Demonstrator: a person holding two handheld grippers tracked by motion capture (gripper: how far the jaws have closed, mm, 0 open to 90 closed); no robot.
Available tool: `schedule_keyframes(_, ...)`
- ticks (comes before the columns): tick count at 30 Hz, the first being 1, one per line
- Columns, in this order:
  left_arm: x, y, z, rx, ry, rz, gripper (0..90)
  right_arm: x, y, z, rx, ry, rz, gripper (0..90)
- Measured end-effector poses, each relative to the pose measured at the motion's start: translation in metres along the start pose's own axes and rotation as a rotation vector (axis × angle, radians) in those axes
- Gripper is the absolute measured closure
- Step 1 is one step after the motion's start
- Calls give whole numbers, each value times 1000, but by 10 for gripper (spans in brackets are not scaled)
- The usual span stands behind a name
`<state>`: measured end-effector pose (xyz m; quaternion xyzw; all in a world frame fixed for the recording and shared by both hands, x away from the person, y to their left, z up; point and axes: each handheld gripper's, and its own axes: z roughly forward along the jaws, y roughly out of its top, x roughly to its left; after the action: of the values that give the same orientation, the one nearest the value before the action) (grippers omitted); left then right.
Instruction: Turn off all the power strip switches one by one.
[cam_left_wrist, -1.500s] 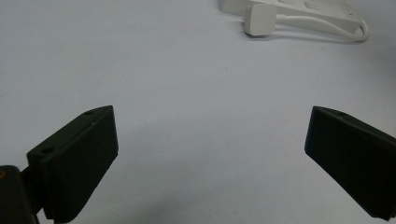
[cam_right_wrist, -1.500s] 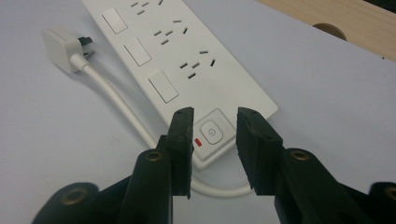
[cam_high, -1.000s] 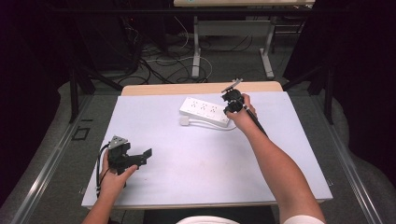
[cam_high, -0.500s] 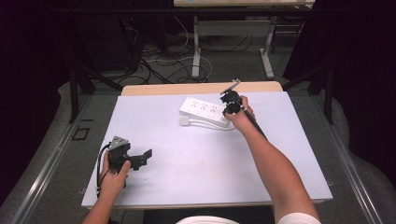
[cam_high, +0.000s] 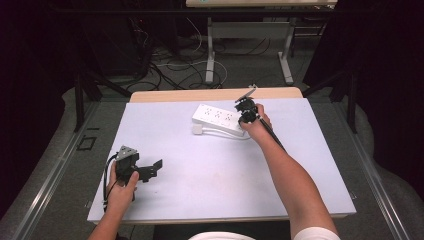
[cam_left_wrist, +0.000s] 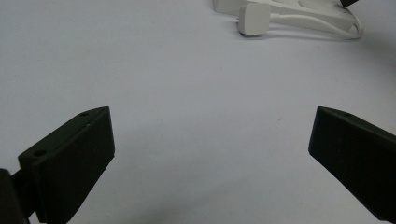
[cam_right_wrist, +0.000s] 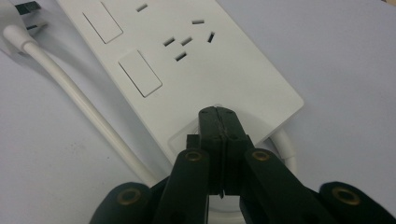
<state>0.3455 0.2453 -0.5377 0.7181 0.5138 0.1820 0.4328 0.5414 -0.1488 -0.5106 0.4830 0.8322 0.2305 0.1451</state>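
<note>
A white power strip (cam_high: 218, 118) lies at the far middle of the table, its white cable (cam_right_wrist: 74, 98) curling round to a white plug (cam_left_wrist: 253, 18) at its left end. My right gripper (cam_high: 246, 111) is shut, its closed tips (cam_right_wrist: 218, 116) pressing down on the round button area at the strip's right end (cam_right_wrist: 261, 100). My left gripper (cam_high: 150, 169) rests near the table's front left corner, open, with nothing but bare table between its jaws (cam_left_wrist: 210, 154).
The table top (cam_high: 210, 170) is pale lavender with a wooden far edge (cam_high: 200, 94). Beyond it are desk legs (cam_high: 210, 55) and loose cables on the floor (cam_high: 165, 70).
My right gripper has shifted slightly left and down onto the strip's right end. The left gripper has hardly moved.
</note>
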Motion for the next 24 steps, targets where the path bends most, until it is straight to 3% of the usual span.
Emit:
schedule_keyframes(2,0,0,0,1,0,0,5,0,-1,1,-10,2,3,900)
schedule_keyframes(3,0,0,0,2,0,0,5,0,0,1,17,-5,10,900)
schedule_keyframes(4,0,-1,1,-5,2,-1,5,0,-1,2,-8,2,12,900)
schedule_keyframes(12,-1,-1,0,-7,-2,1,5,1,-2,3,-1,-14,3,900)
schedule_keyframes(24,-2,-1,0,0,-2,4,5,-1,-5,4,-23,-1,37,900)
